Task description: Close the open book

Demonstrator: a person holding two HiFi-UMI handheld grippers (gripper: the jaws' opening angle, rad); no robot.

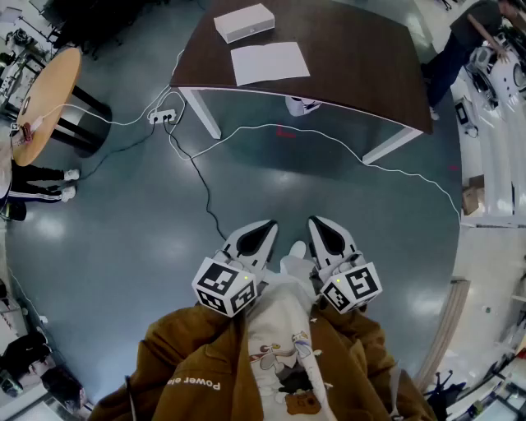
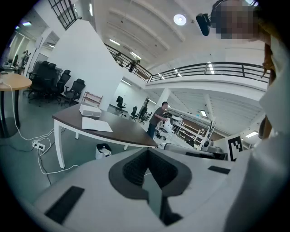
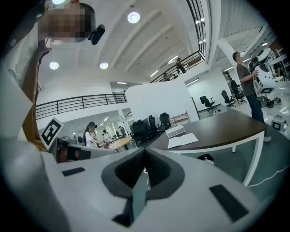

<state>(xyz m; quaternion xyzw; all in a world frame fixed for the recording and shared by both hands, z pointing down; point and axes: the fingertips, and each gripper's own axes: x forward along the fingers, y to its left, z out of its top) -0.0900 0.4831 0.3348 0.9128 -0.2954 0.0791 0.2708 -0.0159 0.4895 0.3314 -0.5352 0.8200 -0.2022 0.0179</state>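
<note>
The open book (image 1: 269, 62) lies flat with white pages up on the dark brown table (image 1: 362, 66), far ahead of me. It also shows in the left gripper view as the book (image 2: 96, 124) and in the right gripper view as the book (image 3: 182, 140). A white box (image 1: 244, 22) sits just beyond it. My left gripper (image 1: 269, 224) and right gripper (image 1: 316, 220) hover side by side close to my body, well short of the table. Both are shut with nothing between the jaws, as seen in the left gripper (image 2: 147, 152) and right gripper (image 3: 145, 152) views.
A power strip (image 1: 163, 116) and long white and black cables (image 1: 205, 197) lie on the grey floor between me and the table. A small bin (image 1: 302, 105) stands under the table. A round wooden table (image 1: 45, 99) is at the left; a person (image 1: 468, 41) stands at the far right by racks.
</note>
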